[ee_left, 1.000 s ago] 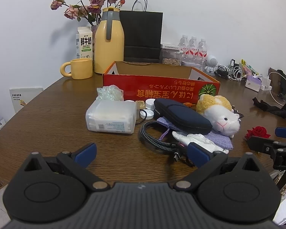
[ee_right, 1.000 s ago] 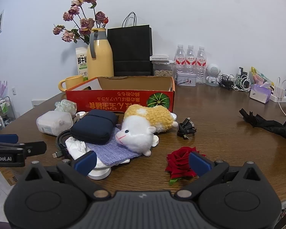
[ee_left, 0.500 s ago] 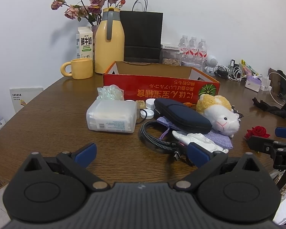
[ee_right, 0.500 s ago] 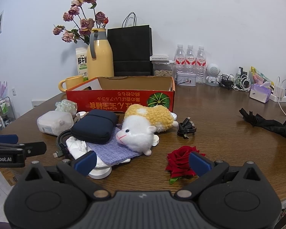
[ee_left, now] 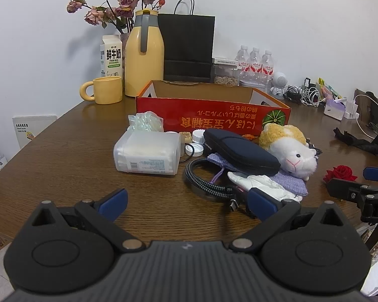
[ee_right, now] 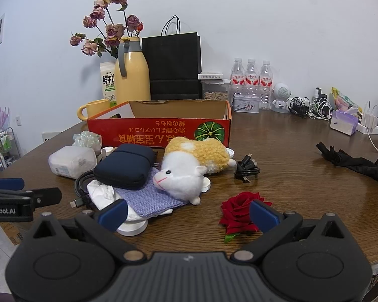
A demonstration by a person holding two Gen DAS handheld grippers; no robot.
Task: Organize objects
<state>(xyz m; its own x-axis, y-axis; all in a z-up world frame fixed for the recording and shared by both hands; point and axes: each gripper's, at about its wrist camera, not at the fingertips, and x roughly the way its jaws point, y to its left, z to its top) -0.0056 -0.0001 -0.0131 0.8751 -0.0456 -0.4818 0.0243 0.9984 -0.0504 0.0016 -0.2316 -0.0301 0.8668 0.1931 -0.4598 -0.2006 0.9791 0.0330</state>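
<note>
Grippers, left gripper (ee_left: 186, 202) and right gripper (ee_right: 187, 212), hover spread wide and empty above the counter (ee_left: 63, 156); plush toy (ee_right: 189, 168), navy case (ee_right: 124, 166) and rose (ee_right: 239, 211) lie before the red box (ee_right: 161, 130).

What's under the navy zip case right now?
The navy zip case lies partly on a purple knit cloth, with a braided cable looping beneath its edge. Anything directly under its middle is hidden.

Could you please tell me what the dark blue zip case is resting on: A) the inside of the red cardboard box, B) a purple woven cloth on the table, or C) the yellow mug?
B: the dark blue zip case lies partly on the purple woven cloth, in front of the red cardboard box.
</note>
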